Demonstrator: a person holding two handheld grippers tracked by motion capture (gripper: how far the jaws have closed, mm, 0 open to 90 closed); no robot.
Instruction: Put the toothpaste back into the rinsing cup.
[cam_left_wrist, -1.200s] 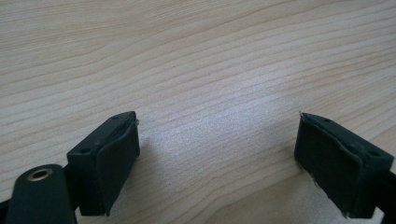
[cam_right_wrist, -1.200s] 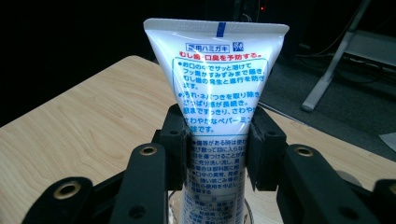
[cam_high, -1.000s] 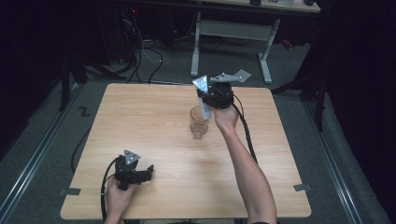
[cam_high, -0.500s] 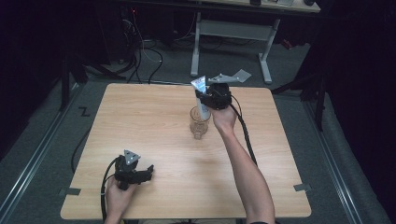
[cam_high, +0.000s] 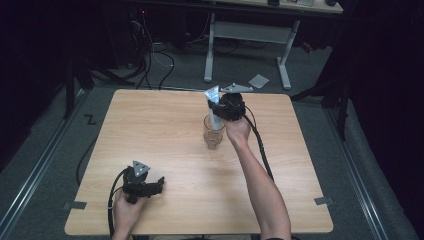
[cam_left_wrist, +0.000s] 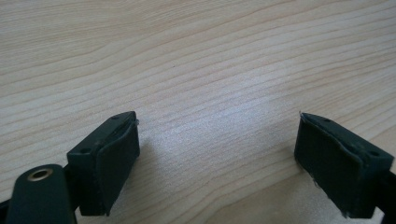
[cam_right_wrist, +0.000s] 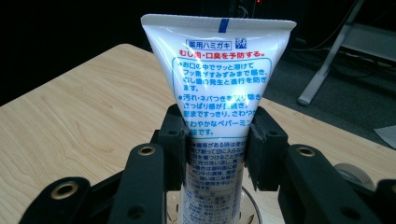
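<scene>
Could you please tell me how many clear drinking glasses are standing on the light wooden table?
1. The clear drinking glass stands near the middle of the light wooden table, beneath the white toothpaste tube clamped in the right gripper. None seems hidden.

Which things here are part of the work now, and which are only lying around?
In the job:
- toothpaste tube, clamped upright in the right gripper
- clear glass, under the tube's lower end

Lying about:
- left gripper, open, resting low over the bare table
- grey desk frame and a paper scrap on the floor behind
</scene>
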